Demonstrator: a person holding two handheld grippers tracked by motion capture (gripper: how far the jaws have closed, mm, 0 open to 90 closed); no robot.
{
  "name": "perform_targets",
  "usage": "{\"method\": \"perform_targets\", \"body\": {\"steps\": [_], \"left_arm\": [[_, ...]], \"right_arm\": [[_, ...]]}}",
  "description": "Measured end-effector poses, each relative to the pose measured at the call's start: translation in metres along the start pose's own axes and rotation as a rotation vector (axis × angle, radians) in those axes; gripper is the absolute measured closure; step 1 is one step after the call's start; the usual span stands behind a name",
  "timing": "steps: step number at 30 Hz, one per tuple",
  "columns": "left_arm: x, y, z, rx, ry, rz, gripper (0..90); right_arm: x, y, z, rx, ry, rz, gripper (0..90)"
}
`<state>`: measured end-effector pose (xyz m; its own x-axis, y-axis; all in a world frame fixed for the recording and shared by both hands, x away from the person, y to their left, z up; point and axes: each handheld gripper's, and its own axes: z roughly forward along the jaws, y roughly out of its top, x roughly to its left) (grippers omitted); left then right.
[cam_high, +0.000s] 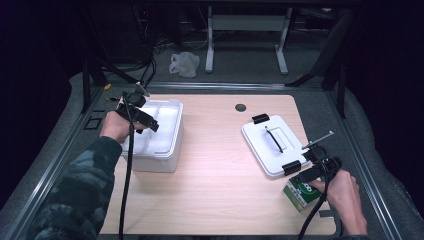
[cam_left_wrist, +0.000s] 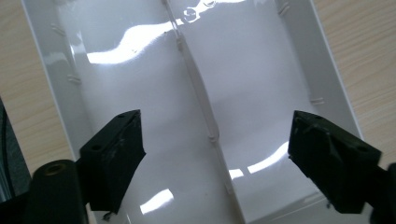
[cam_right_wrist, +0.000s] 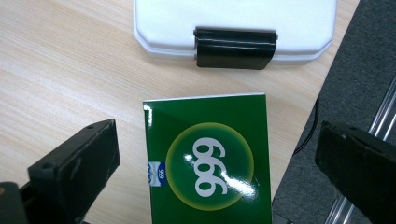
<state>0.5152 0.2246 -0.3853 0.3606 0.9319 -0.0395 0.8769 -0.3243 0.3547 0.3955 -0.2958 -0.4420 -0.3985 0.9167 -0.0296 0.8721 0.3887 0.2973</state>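
Right gripper view: a green box (cam_right_wrist: 208, 163) reading "999" in white on a yellow-green disc lies on the wood table (cam_right_wrist: 60, 60), between the spread jaws of the right gripper (cam_right_wrist: 215, 163), untouched. Just beyond sits a white lid (cam_right_wrist: 163, 23) with a black clasp (cam_right_wrist: 235, 48). High view: the left gripper (cam_high: 145, 121), jaws apart and empty, hangs over an open white bin (cam_high: 167, 150). Grey carpet surrounds the table in a dark room.

My left gripper (cam_high: 142, 120) hangs at the far left, jaws spread wide with nothing between them, my camouflage sleeve (cam_high: 80, 195) reaching up to it. My right gripper (cam_high: 312, 167) sits near right, jaws parted and gripping nothing.
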Motion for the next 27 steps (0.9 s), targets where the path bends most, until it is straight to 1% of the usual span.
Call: {"method": "perform_targets", "body": {"steps": [1, 2, 3, 4, 6, 7, 8, 9, 10, 11, 13, 14, 15, 16, 18, 20, 21, 22, 23, 27], "left_arm": [[0.000, 0.003, 0.003, 0.013, -0.002, -0.002, 20.5], [0.002, 0.007, 0.011, 0.040, -0.005, -0.024, 29.2], [0.002, 0.007, 0.011, 0.040, -0.005, -0.024, 35.2], [0.004, 0.008, 0.014, 0.041, -0.009, -0.039, 35.2], [0.006, 0.010, 0.020, 0.049, -0.020, -0.067, 42.5], [0.007, 0.011, 0.023, 0.055, -0.027, -0.072, 46.8], [0.008, 0.011, 0.025, 0.058, -0.027, -0.081, 48.7], [0.008, 0.013, 0.028, 0.067, -0.018, -0.084, 56.1], [0.008, 0.014, 0.030, 0.070, -0.016, -0.088, 59.3], [0.008, 0.014, 0.030, 0.070, -0.016, -0.088, 64.7], [0.007, 0.015, 0.031, 0.070, -0.014, -0.088, 70.0], [0.005, 0.016, 0.034, 0.089, 0.005, -0.083, 70.7], [0.005, 0.016, 0.034, 0.089, 0.005, -0.083, 71.4], [0.003, 0.018, 0.037, 0.109, 0.016, -0.082, 72.0], [0.003, 0.018, 0.038, 0.113, 0.017, -0.082, 72.8], [0.001, 0.018, 0.042, 0.133, 0.022, -0.084, 76.4], [0.001, 0.018, 0.042, 0.133, 0.022, -0.084, 78.3], [0.000, 0.019, 0.043, 0.134, 0.036, -0.087, 80.1], [0.000, 0.019, 0.043, 0.134, 0.036, -0.087, 80.4], [-0.003, 0.019, 0.044, 0.145, 0.059, -0.081, 81.7]], "right_arm": [[0.000, 0.000, 0.000, 0.000, 0.000, 0.000, 0.0], [0.000, 0.000, -0.001, 0.000, 0.000, -0.002, 0.0], [0.000, 0.000, -0.001, 0.000, 0.000, -0.002, 0.0], [0.000, 0.000, -0.001, 0.003, 0.004, 0.000, 0.0], [0.000, 0.000, -0.002, 0.001, 0.006, 0.001, 0.0], [0.000, 0.000, -0.002, 0.000, 0.007, 0.001, 0.0], [0.000, 0.000, -0.002, 0.002, 0.006, 0.001, 0.0], [0.000, 0.000, -0.002, 0.002, 0.007, 0.000, 0.1], [0.000, 0.000, -0.002, 0.002, 0.008, -0.001, 0.1], [0.000, 0.000, -0.002, 0.002, 0.008, -0.001, 0.1], [0.001, 0.000, -0.003, 0.001, 0.006, -0.002, 0.1], [0.001, 0.001, -0.003, 0.001, 0.005, -0.001, 0.2], [0.001, 0.001, -0.003, 0.001, 0.005, -0.001, 0.2], [0.002, 0.001, -0.003, 0.001, 0.003, -0.002, 0.2], [0.002, 0.001, -0.003, -0.001, 0.001, -0.006, 0.3], [0.003, 0.001, -0.003, 0.005, 0.004, -0.006, 0.3], [0.003, 0.001, -0.003, 0.005, 0.004, -0.006, 0.3], [0.002, 0.001, -0.003, 0.003, 0.004, -0.006, 0.4], [0.002, 0.001, -0.003, 0.003, 0.004, -0.006, 0.4], [0.002, 0.001, -0.002, 0.002, 0.003, -0.006, 0.1]]}}
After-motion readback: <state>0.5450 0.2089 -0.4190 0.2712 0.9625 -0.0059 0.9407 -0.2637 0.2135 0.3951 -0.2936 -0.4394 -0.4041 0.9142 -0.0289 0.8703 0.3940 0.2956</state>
